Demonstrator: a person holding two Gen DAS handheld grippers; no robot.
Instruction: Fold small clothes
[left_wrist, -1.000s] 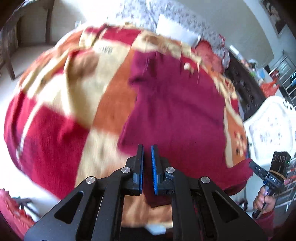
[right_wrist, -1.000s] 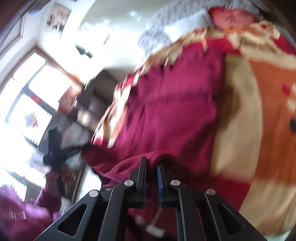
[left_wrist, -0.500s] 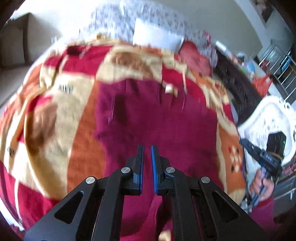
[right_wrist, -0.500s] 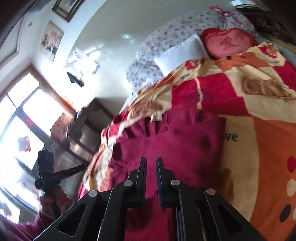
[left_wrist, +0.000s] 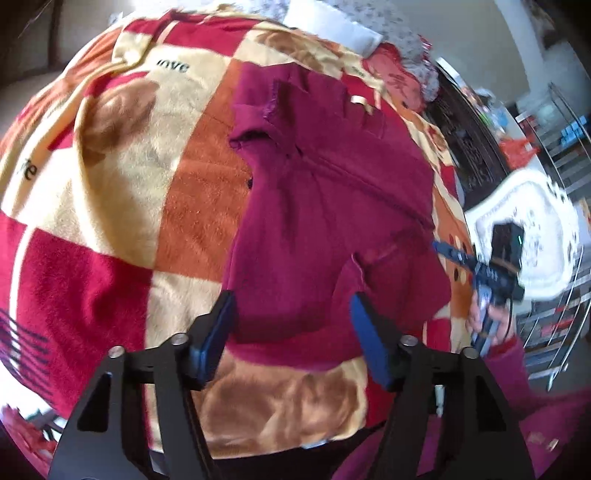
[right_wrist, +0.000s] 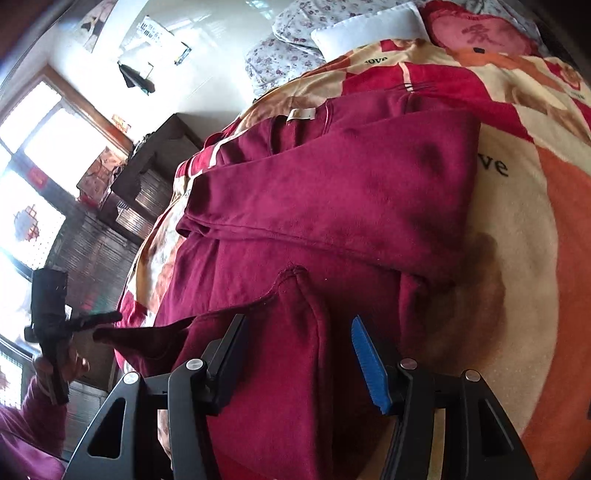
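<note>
A maroon garment (left_wrist: 325, 206) lies spread on a patterned bed blanket (left_wrist: 122, 177), one sleeve folded across its body. My left gripper (left_wrist: 291, 325) is open and empty, its jaws standing either side of the garment's near hem. My right gripper (right_wrist: 299, 350) is open and empty over the garment's (right_wrist: 332, 192) near folded edge. The right gripper also shows in the left wrist view (left_wrist: 476, 269) at the garment's right side. The left gripper also shows in the right wrist view (right_wrist: 70, 321) at the far left.
The blanket (right_wrist: 535, 206) covers the whole bed. A white pillow (right_wrist: 369, 29) and a red heart cushion (right_wrist: 480, 33) lie at the head. A dark wooden cabinet (right_wrist: 147, 173) and a white carved bed end (left_wrist: 532, 229) stand beside the bed.
Both grippers were shut on the garment's lower part and carried it up over the body. Now both have opened and let go, leaving the cloth on the bed.
</note>
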